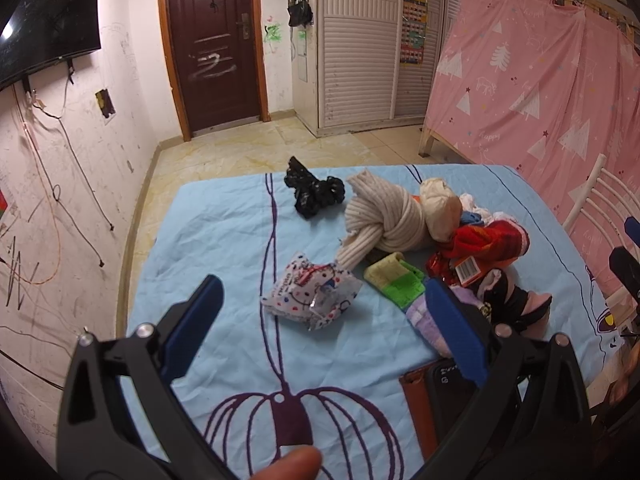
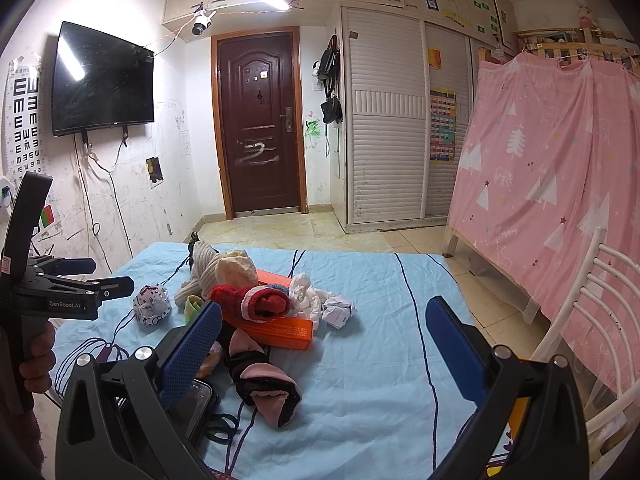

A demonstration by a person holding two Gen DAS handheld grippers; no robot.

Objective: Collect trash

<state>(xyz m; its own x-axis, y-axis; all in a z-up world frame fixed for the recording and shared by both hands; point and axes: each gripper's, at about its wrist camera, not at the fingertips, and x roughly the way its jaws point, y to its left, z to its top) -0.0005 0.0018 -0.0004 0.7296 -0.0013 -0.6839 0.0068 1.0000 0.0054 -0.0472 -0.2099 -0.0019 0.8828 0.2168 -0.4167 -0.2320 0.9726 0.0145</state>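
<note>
Brown door (image 2: pixel 260 124), scribbled walls (wall-mounted TV (image 2: pixel 102 80))

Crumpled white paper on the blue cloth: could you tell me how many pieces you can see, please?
2: one crumpled paper ball right of the pile, one larger tissue wad against the red sock. More may be hidden underneath.

Trash scattered among clothes on the blue bedsheet

Crumpled white paper ball (image 2: pixel 339 309) lies right of the pile; wadded white tissue (image 2: pixel 306 294) just beside it; spotted crinkled wrapper (image 1: pixel 310 295) lies alone, left; crumpled black plastic bag (image 1: pixel 314 192) near the far edge.
</note>
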